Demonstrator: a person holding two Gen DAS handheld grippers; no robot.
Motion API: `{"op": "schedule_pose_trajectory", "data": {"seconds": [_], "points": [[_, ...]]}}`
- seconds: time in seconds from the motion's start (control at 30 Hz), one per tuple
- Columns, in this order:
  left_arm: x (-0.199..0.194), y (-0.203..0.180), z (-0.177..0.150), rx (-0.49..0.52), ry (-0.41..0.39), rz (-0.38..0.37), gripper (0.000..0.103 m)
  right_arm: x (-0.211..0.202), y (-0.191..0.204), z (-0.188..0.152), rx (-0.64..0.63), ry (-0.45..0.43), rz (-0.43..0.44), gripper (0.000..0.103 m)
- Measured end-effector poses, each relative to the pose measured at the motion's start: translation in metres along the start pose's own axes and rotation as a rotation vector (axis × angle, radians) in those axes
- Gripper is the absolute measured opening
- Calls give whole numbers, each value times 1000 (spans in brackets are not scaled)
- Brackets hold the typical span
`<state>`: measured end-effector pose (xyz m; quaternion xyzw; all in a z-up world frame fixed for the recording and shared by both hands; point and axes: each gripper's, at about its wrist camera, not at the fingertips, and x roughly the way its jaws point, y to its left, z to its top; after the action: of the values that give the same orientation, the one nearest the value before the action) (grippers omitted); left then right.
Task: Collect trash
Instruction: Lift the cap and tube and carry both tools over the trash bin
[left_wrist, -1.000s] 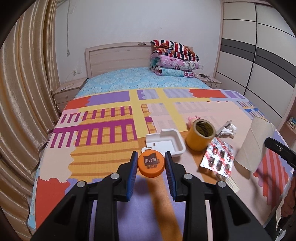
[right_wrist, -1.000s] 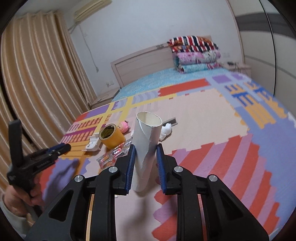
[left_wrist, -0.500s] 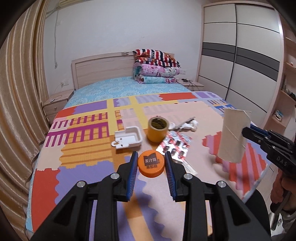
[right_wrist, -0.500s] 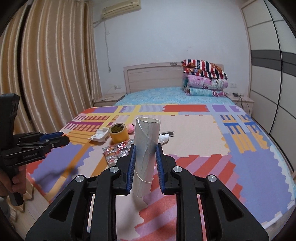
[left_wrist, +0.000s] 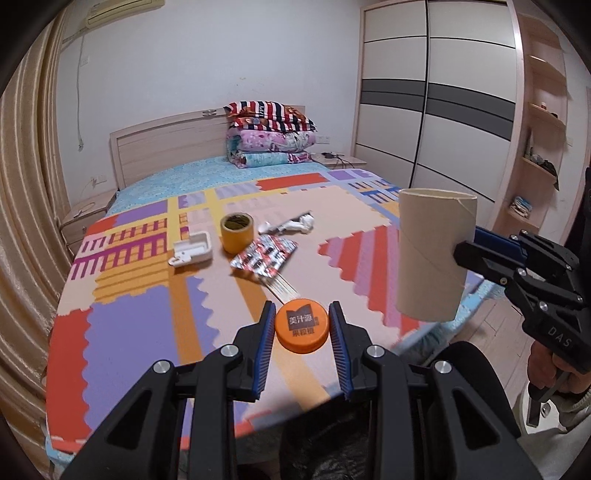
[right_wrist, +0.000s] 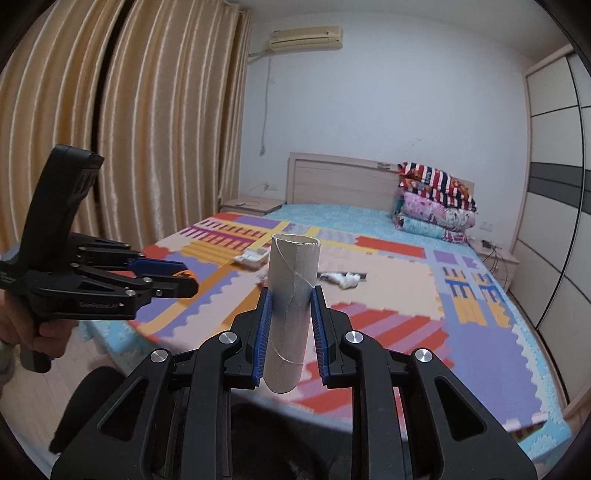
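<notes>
**Bedroom, both grippers loaded, held near bed's foot edge**

Bedroom: curtains at left, bed with patchwork foam mat on top, wardrobe at right. Folded quilts stacked against headboard.

On mat, left to right in left wrist view: white plastic tray, yellow tape roll, foil snack wrapper just beside roll, crumpled white paper further back. All lying loose, apart from both grippers.

Left gripper: closed to cap width, clamping orange bottle cap by rim between blue pads, printed face toward camera. Held clear of mat, above near edge of bed. Dark bag-like shape low in frame beneath; detail unclear.

Right gripper: clamped on cardboard tube, tube upright, slightly tilted, open end up, gripped around mid-body. Also in left wrist view at right, tube clear of mat, past bed's corner. Left gripper in right wrist view at left, well apart from tube.
</notes>
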<state>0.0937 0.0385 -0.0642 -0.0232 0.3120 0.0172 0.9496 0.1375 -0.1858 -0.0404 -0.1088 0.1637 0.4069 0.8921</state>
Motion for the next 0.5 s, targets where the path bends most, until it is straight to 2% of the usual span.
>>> {"op": "schedule_pose_trajectory", "data": {"seconds": [0.27, 0.5], "points": [[-9, -27, -36, 4, 55, -55, 28, -24, 10, -39, 1, 69, 63, 22], [10, -44, -80, -1, 176, -108, 29, -25, 23, -75, -44, 152, 104, 22]]}}
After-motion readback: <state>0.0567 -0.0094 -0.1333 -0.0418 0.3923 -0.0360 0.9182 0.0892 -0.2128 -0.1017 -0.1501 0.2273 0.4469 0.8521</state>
